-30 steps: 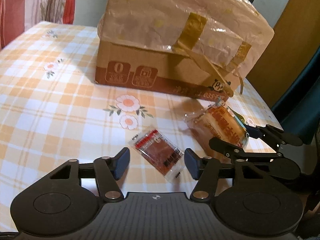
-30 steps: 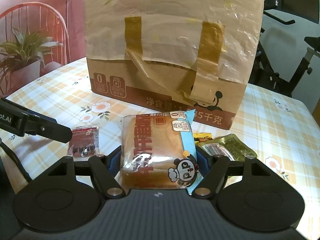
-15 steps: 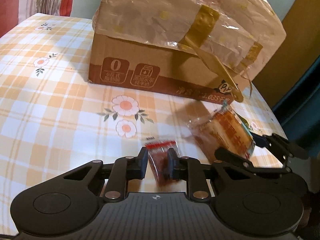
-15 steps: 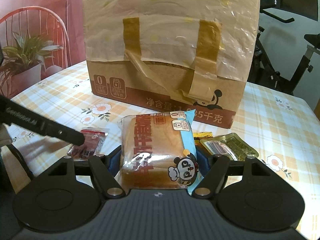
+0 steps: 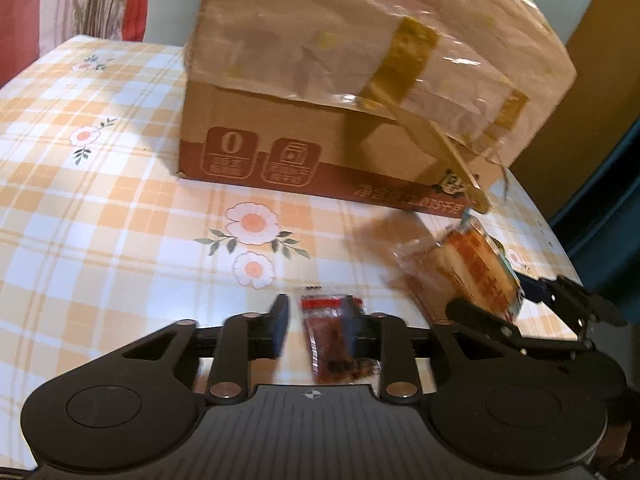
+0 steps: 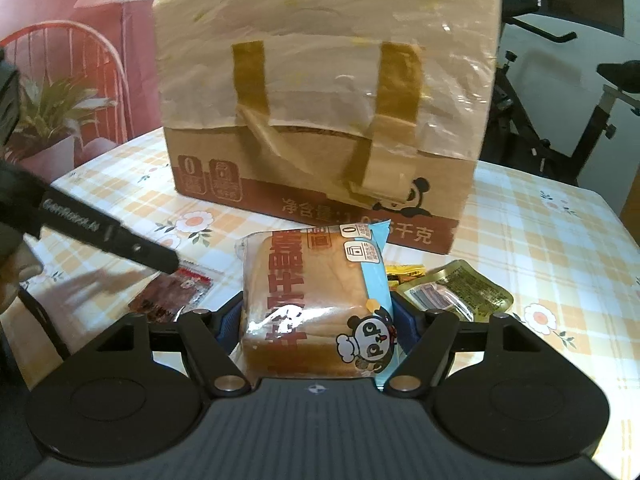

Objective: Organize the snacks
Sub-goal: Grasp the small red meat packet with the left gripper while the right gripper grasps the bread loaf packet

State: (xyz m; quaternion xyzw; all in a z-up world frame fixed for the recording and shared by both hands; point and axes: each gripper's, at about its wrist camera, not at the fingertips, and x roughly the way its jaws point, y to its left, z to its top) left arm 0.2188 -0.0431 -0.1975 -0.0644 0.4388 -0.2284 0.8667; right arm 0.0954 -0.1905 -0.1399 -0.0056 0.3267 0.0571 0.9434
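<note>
Your left gripper [image 5: 316, 330] pinched the red snack packet [image 5: 334, 344] half a second ago and its jaws have just been opening, packet loose between them on the table [image 5: 100, 208], so re-grip, while your right gripper [image 6: 316, 328] pinches the bread pack [image 6: 316, 308].

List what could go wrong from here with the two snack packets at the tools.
1. The left tool's jaws have just been opening with the red packet between them, loose rather than pinched. Lifting now would likely leave it on the table.
2. The right tool is clamped on the soft bread pack. A harder squeeze may crush it.
</note>
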